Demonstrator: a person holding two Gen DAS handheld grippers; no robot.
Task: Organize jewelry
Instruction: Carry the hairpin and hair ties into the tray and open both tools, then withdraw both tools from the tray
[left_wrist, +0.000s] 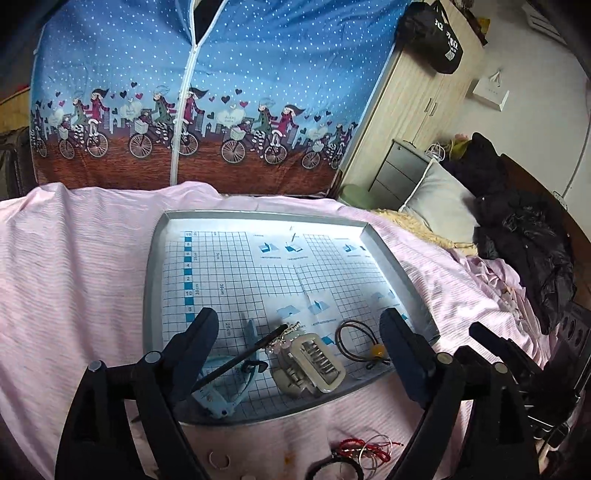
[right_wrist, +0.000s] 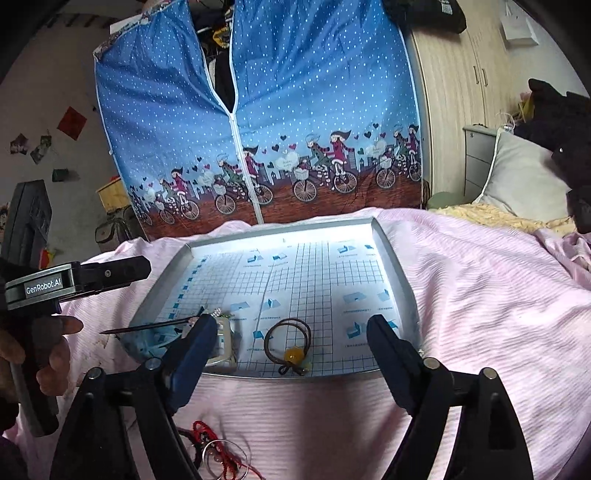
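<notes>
pink bedsheet (left_wrist: 92, 266), metal tray (left_wrist: 155, 280), red cord (left_wrist: 354, 445)

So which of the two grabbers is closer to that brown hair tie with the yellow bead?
Probably the right gripper: the hair tie lies between its open fingers. The left gripper sits further left, over the beige hair claw.

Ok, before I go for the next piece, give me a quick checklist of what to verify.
1. Left tongs open and holding nothing: ok.
2. Right tongs open and holding nothing: ok.
3. Tray has free room at its far end: ok.
4. Hair tie with yellow bead, beige claw clip and black hair stick lie inside the tray: ok.
5. Red cord and rings in the tray: not ok, they lie on the pink sheet.
6. Cord untangled from the rings: cannot tell.
</notes>
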